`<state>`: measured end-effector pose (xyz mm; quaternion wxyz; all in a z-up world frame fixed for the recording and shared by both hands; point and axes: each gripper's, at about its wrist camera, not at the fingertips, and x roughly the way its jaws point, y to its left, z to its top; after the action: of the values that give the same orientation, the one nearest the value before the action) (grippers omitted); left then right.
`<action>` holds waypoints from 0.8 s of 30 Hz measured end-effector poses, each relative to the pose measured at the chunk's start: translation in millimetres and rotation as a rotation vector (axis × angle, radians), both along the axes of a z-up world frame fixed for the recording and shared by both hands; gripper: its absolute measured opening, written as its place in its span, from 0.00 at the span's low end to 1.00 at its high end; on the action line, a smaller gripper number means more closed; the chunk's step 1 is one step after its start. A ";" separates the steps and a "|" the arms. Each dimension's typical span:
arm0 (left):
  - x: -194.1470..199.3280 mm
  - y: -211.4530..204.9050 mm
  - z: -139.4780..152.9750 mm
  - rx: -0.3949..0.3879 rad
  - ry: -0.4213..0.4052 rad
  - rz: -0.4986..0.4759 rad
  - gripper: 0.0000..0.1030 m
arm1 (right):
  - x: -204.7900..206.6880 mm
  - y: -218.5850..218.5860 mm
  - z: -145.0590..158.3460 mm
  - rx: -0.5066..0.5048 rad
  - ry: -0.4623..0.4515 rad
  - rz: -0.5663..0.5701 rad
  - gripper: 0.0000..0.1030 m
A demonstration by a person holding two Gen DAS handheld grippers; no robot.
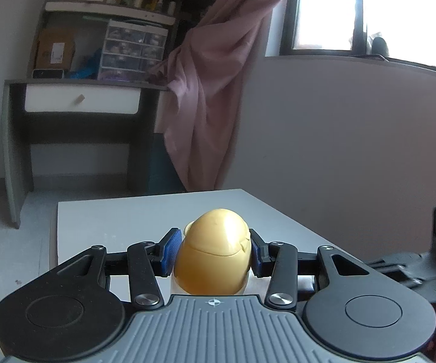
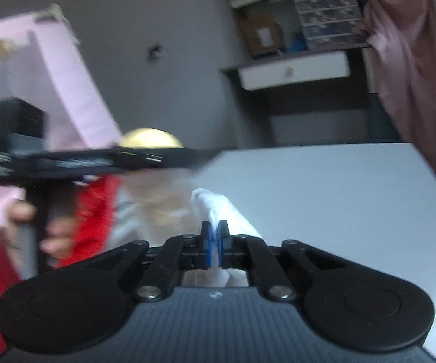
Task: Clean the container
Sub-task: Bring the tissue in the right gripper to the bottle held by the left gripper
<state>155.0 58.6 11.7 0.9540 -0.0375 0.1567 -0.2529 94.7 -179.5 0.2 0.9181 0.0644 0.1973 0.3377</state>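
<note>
Left hand-held gripper (image 1: 214, 252) clamped on the container (image 1: 214, 260) at its gold cap, above the near edge of the counter (image 1: 127, 217). Right hand-held gripper (image 2: 214, 243) pinching a white cloth (image 2: 218, 205) just beside it. Wiping apparently underway; cleanliness impossible to judge through blur. Long axis upright, cap upward.

Left gripper (image 1: 214, 254) level, blue pads clamped on both sides of the yellow-capped container (image 1: 214, 260); right gripper (image 2: 214, 243) pinched nearly closed on a white cloth (image 2: 218, 208); person's hand (image 2: 48, 227) wraps the left gripper's handle.
</note>
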 end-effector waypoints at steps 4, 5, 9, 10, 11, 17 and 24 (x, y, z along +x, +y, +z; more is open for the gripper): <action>-1.2 0.3 -1.5 -0.006 -0.001 0.005 0.45 | -15.1 11.4 8.3 0.075 -0.043 0.084 0.04; -1.0 0.6 -1.6 -0.006 0.000 0.005 0.45 | -15.6 13.7 10.6 0.085 -0.057 0.097 0.04; -1.5 -0.2 -2.0 -0.007 0.001 0.005 0.45 | -11.9 19.6 17.1 0.131 -0.071 0.121 0.04; -1.5 0.4 -2.2 -0.009 0.001 0.005 0.45 | -10.8 21.4 17.6 0.137 -0.072 0.124 0.04; -1.6 0.8 -2.4 -0.010 0.001 0.005 0.45 | -10.3 24.9 15.9 0.134 -0.067 0.124 0.04; -2.6 1.2 -3.7 -0.015 0.000 0.006 0.45 | -5.5 33.2 0.9 0.150 -0.028 0.108 0.04; -4.9 -0.2 -4.3 -0.010 -0.005 0.009 0.45 | -3.0 32.8 -10.0 0.162 0.018 0.102 0.04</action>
<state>150.1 58.5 7.4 0.9553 -0.0422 0.1529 -0.2494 91.7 -146.7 -9.9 0.8896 0.1313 0.1806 0.3984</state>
